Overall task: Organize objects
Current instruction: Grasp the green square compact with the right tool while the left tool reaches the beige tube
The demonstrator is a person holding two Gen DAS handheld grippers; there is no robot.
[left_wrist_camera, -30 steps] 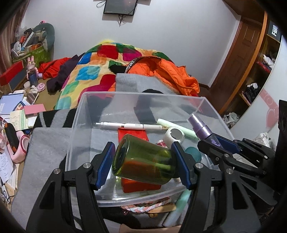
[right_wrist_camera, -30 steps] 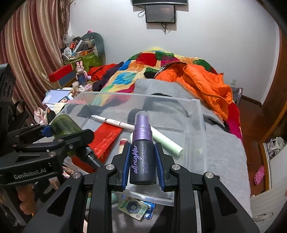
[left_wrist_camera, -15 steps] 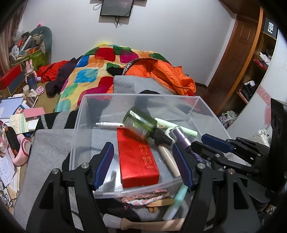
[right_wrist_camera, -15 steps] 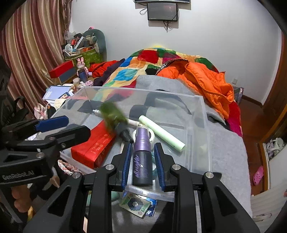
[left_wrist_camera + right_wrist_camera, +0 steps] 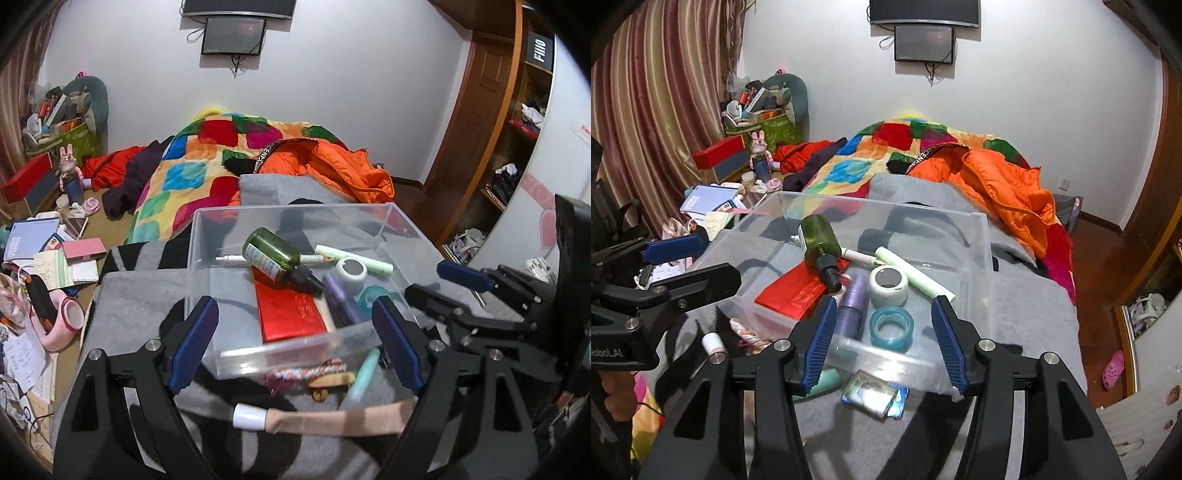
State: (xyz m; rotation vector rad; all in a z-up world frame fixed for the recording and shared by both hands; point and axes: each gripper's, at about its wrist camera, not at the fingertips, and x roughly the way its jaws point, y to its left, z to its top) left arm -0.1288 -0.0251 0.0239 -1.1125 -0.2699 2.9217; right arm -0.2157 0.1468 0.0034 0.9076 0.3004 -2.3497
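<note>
Both grippers, left (image 5: 295, 343) and right (image 5: 884, 341), empty, jaws opening. Beige tube (image 5: 321, 421) outside the clear bin (image 5: 207, 236): probably light, squashy; best gripped mid-body, gently.

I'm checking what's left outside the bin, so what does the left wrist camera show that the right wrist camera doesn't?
Only the left wrist view shows the long beige tube with its white cap in full, and a brown hair clip by the braided band.

Only the right wrist view shows the shiny card packet lying in front of the clear bin.

Both show the bin holding the green bottle, red box, purple spray bottle, white tape roll and teal tape roll, plus the mint tube outside.
</note>
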